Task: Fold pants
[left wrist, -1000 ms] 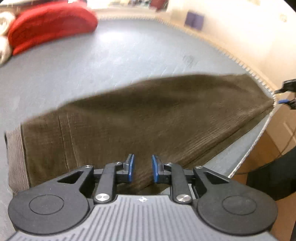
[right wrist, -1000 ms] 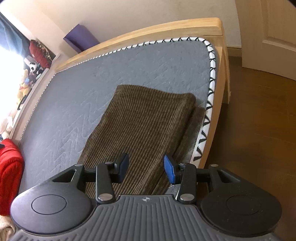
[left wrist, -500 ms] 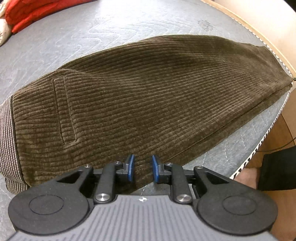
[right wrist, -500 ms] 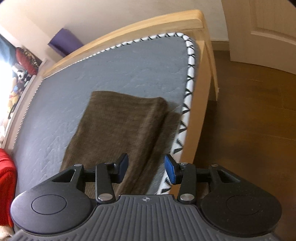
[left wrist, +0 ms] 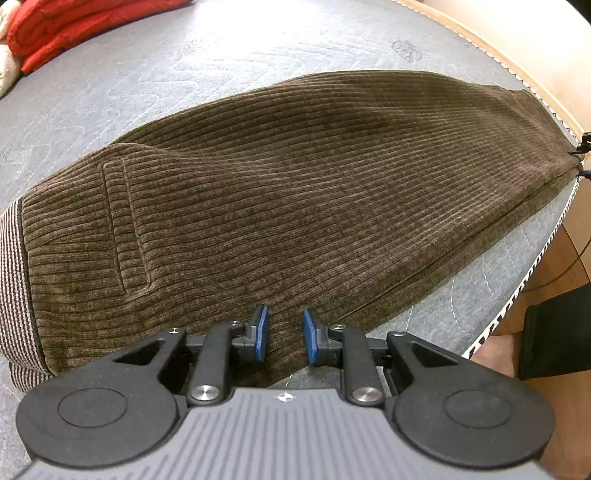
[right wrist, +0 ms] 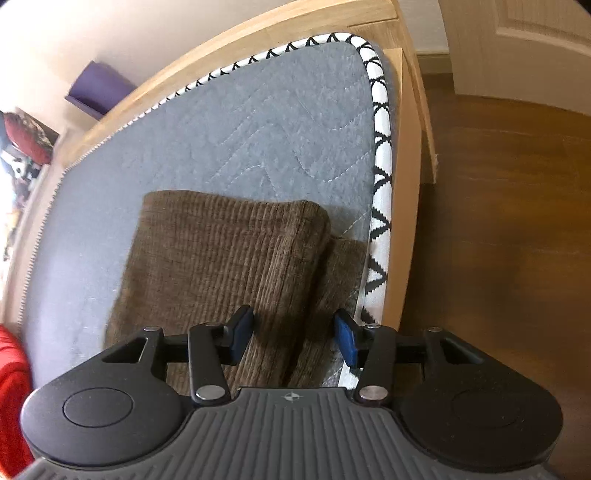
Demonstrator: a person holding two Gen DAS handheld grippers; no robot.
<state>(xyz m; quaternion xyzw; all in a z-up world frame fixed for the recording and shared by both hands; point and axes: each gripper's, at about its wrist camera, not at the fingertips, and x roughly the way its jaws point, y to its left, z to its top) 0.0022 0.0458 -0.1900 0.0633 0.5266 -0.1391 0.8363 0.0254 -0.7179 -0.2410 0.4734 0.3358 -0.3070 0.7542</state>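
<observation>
Brown corduroy pants (left wrist: 295, 192) lie flat on a grey mattress (left wrist: 184, 62), folded leg on leg, with the striped waistband (left wrist: 14, 277) at the left and the leg ends at the right by the mattress edge. My left gripper (left wrist: 282, 334) is open and empty, low over the near edge of the pants at the seat. In the right wrist view the leg ends (right wrist: 229, 258) lie near the mattress corner. My right gripper (right wrist: 293, 336) is open and empty just above the legs' near edge.
A red blanket (left wrist: 74, 26) lies at the far left of the mattress (right wrist: 258, 122). The wooden bed frame (right wrist: 406, 184) borders the mattress, with wood floor (right wrist: 498, 240) and a door beyond. A person's leg (left wrist: 554, 332) stands by the bed's edge.
Both grippers have come down closer to the pants. The right gripper's jaws have opened wider. The pants have not moved.
</observation>
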